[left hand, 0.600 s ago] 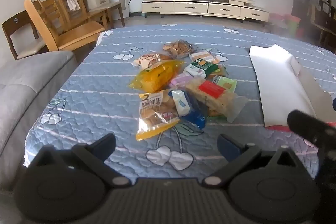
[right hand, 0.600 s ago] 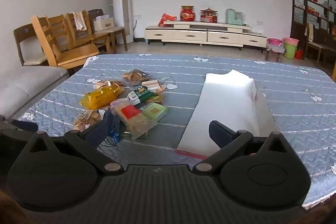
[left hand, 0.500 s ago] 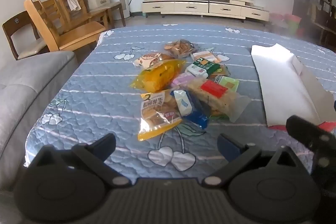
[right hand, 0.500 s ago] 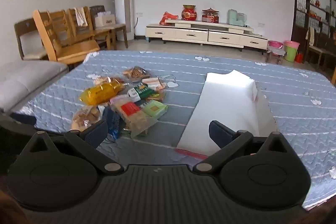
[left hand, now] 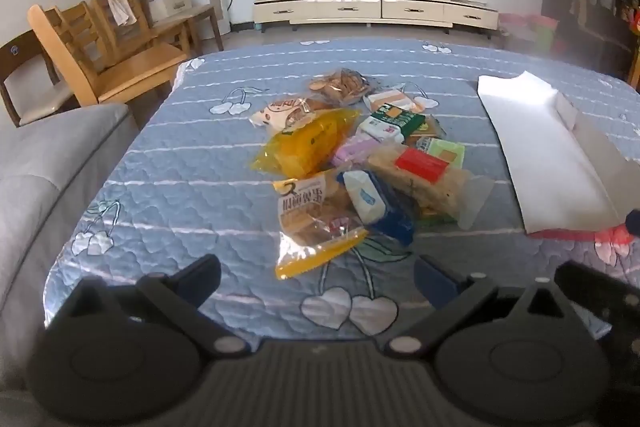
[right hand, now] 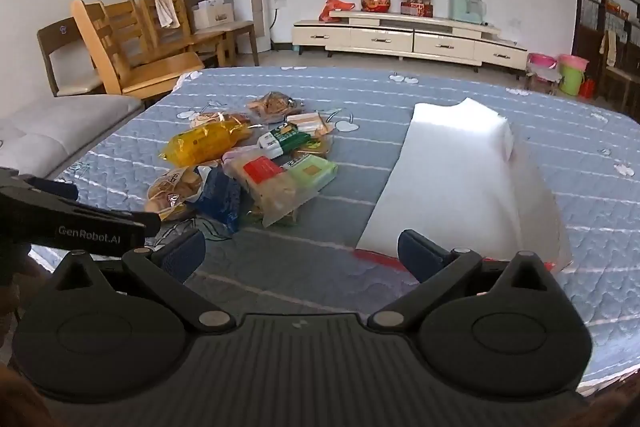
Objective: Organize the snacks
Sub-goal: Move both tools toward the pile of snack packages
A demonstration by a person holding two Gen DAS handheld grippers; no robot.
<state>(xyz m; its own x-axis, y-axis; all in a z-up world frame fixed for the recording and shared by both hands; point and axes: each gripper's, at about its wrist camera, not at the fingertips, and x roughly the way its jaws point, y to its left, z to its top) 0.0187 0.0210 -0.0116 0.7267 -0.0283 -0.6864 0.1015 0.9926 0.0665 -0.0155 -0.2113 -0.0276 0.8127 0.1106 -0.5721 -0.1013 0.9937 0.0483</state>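
Note:
A pile of snack packets lies on the blue quilted table: a yellow bag [left hand: 310,143] [right hand: 204,145], a clear bag with yellow edge [left hand: 316,223], a blue and white packet [left hand: 376,207] [right hand: 220,197], a red-labelled cracker pack [left hand: 420,173] [right hand: 268,181], a green pack [right hand: 314,171] and several more. A white paper bag [left hand: 544,155] [right hand: 460,187] lies flat to the right. My left gripper [left hand: 318,277] is open and empty, just short of the pile. My right gripper [right hand: 302,253] is open and empty, near the white bag's front edge.
The table [left hand: 180,187] has a near-left corner beside a grey sofa [left hand: 36,163]. Wooden chairs [right hand: 132,43] stand beyond the far left edge. A low white cabinet [right hand: 404,35] stands by the far wall. The left gripper's body [right hand: 76,223] shows at the right view's left edge.
Both grippers have shifted slightly; the pile and white bag sit a little nearer in the right view. Jaws stay open. Nothing on the table has moved.

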